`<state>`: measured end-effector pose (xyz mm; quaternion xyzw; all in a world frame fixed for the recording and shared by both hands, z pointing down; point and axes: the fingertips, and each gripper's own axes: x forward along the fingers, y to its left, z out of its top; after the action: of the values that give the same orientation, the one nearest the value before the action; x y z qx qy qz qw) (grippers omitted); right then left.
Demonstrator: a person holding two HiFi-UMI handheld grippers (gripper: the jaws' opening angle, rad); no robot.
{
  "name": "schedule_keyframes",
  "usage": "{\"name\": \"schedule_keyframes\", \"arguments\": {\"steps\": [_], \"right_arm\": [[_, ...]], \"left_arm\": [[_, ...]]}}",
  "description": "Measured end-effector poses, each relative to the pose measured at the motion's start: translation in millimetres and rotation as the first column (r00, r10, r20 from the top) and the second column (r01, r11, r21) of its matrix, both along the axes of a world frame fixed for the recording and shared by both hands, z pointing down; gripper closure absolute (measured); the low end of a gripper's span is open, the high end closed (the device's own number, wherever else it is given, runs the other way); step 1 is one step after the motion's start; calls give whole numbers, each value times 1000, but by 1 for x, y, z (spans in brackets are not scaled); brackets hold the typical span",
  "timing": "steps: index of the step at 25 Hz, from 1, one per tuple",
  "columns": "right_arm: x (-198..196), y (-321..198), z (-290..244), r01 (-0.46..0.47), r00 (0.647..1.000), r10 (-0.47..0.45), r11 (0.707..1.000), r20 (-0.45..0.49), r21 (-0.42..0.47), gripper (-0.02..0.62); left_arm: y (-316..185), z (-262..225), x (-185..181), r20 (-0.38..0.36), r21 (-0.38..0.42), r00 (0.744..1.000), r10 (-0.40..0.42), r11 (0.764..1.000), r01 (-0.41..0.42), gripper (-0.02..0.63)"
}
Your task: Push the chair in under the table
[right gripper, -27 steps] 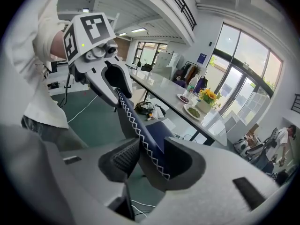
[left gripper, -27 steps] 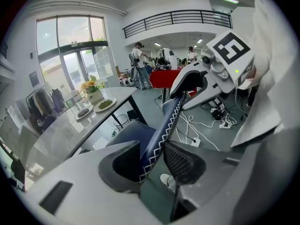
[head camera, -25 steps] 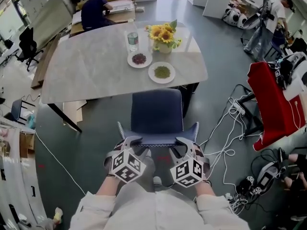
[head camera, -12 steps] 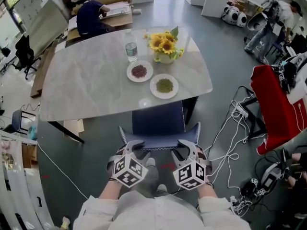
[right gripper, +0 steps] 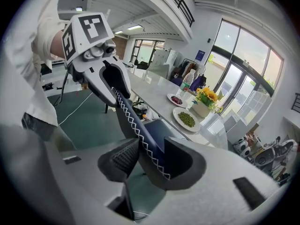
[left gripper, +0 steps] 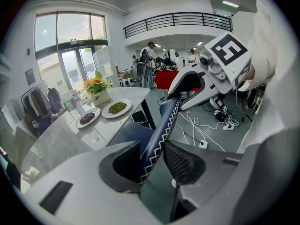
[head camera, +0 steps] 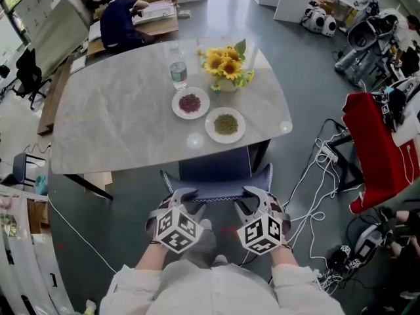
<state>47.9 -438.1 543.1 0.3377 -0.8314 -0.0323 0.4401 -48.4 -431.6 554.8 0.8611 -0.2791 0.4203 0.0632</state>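
Note:
A dark blue chair [head camera: 213, 166] with white zigzag stitching stands at the near side of the marble table [head camera: 118, 120], its seat mostly under the tabletop. Its backrest's top edge [head camera: 218, 190] runs between my two grippers. My left gripper [head camera: 186, 201] is shut on the backrest's left end, and the backrest [left gripper: 159, 135] sits between its pads [left gripper: 180, 161]. My right gripper [head camera: 251, 201] grips the right end, with the backrest [right gripper: 140, 135] between its jaws. Each gripper view also shows the other gripper further along the edge.
On the table stand a water bottle [head camera: 178, 75], a vase of sunflowers [head camera: 226, 64], a plate of dark beans [head camera: 190, 103] and a plate of green beans [head camera: 226, 124]. Cables [head camera: 315, 176] lie on the floor at right beside a red-draped stand [head camera: 377, 149]. A person [head camera: 121, 21] sits at a far desk.
The chair has slid forward under the table, so less of its seat shows. Both grippers moved forward with the backrest and keep their hold.

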Motion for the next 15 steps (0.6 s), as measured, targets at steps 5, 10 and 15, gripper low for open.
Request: {"name": "schedule_keyframes", "arguments": {"steps": [5, 10, 15], "right_arm": [[6, -15, 1, 2, 1000, -2, 1000, -18, -1, 454], [17, -31, 3, -8, 999, 8, 1000, -36, -13, 453], [28, -45, 2, -25, 999, 24, 1000, -48, -10, 448]], "left_arm": [[-13, 0, 6, -5, -4, 1000, 25, 1000, -25, 448], [-23, 1, 19, -7, -3, 998, 58, 998, -58, 460], [-34, 0, 30, -10, -7, 996, 86, 996, -87, 468]]}}
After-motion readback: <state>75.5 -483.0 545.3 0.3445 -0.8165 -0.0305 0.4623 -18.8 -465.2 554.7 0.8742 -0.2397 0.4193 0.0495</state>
